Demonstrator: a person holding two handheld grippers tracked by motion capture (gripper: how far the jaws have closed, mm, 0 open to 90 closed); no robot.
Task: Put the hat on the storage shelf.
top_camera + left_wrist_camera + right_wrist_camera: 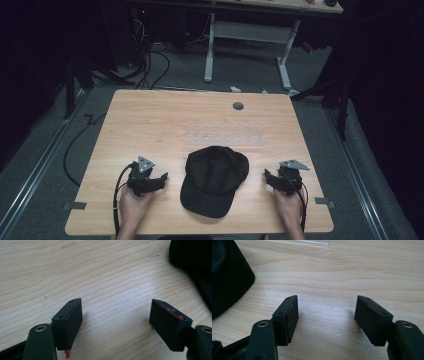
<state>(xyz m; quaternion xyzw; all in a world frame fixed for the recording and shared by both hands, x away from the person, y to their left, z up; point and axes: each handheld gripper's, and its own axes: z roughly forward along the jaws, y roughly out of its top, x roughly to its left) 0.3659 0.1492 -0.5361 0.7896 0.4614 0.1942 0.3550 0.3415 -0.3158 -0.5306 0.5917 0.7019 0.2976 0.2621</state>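
Pale wooden tabletop (150,125) carries a black cap (214,180) lying between the left gripper (161,178) and right gripper (268,176), apart from both (jaws spread wide, empty); each gripper view cuts the cap off at its edge

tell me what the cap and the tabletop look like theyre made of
The black baseball cap looks like matte woven fabric: soft panels, no shine, though the weave is too dark to confirm. The tabletop looks like pale wood or wood-look laminate, with long grain lines and a smooth, faintly glossy finish in both gripper views.
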